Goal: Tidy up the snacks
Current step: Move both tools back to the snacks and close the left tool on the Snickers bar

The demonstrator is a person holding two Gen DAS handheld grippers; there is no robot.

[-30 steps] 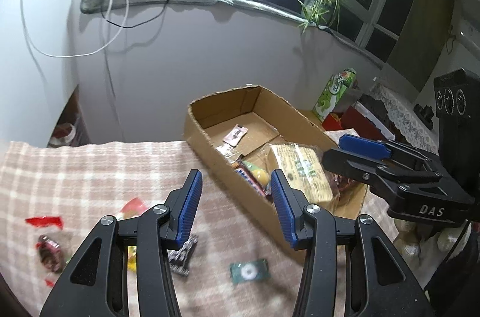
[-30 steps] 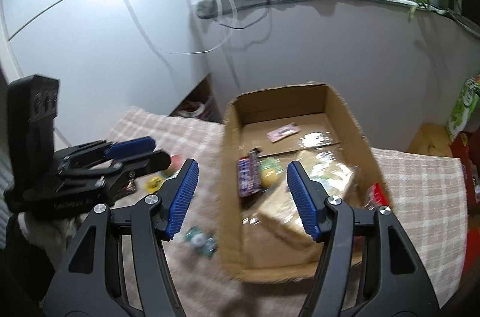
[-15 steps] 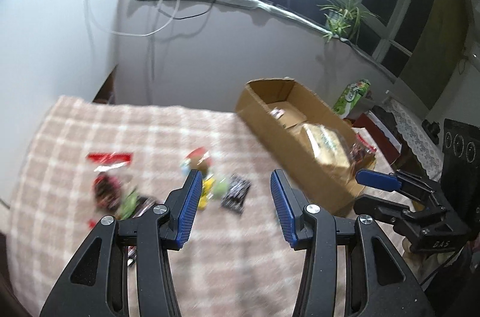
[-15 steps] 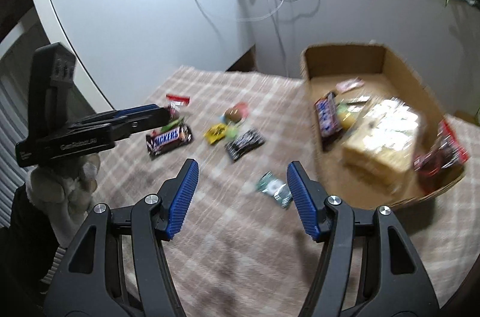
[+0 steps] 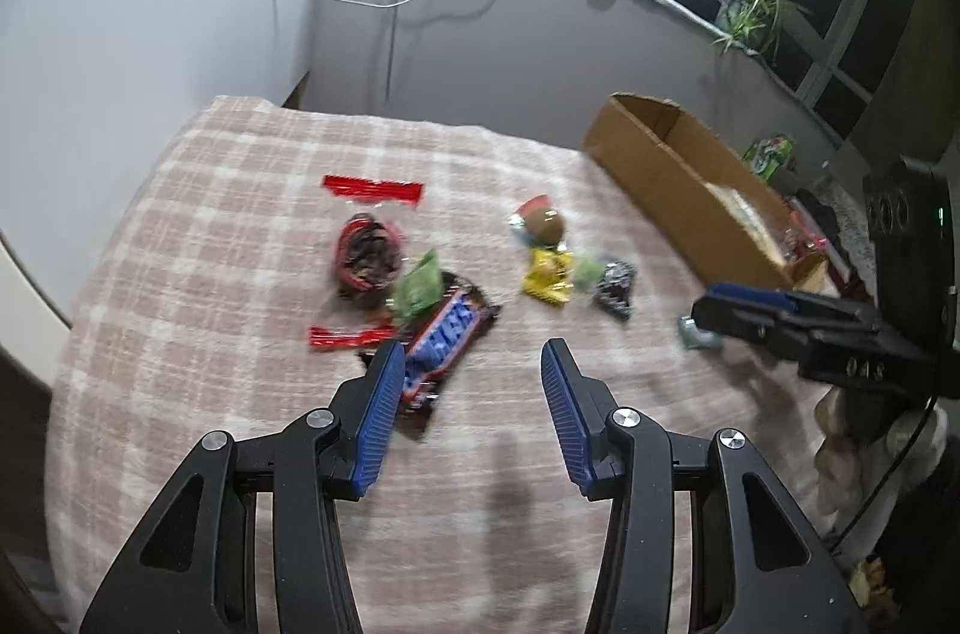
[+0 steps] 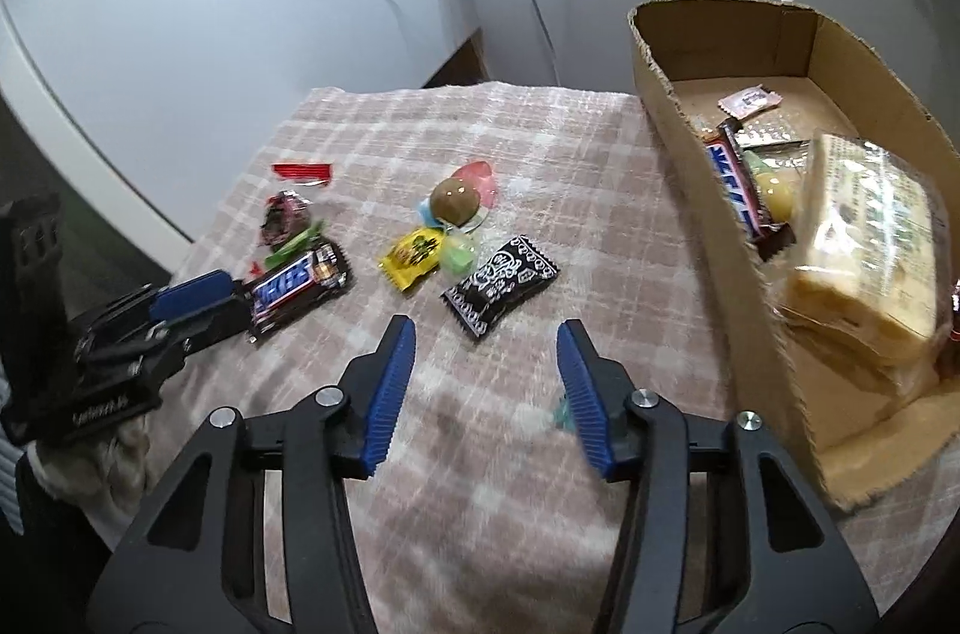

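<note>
A: Left gripper (image 5: 468, 409) first, left wrist view: spread apart, nothing between the blue pads, low in the frame over the checked cloth (image 5: 198, 274). Snickers bar (image 5: 447, 334) just beyond the left pad, centre of the frame, brown wrapper with blue lettering, lying slantwise, one end tucked behind the pad. Green packet (image 5: 417, 289) and red-rimmed packet (image 5: 367, 253) crowded against its upper end.

B: Advice for the pick?

A: Probably best to shift left, straddle the bar across its narrow width, and clamp at the middle, away from the green packet.

B: And the right wrist view?

A: Right gripper (image 6: 485, 388) at the bottom centre, jaws closing, nothing between them yet. Black patterned packet (image 6: 501, 283) just above the gap, flat, glossy, crimped ends. Small green sweet (image 6: 563, 412) peeping out beside the right pad. Yellow packet (image 6: 414, 253) and brown ball (image 6: 454, 202) further up. Cardboard box (image 6: 684, 141) at the right, already holding a second Snickers, a bagged loaf (image 6: 864, 250) and small sachets.

B: Tip there?

A: Likely wise to reopen before descending on either piece.
</note>
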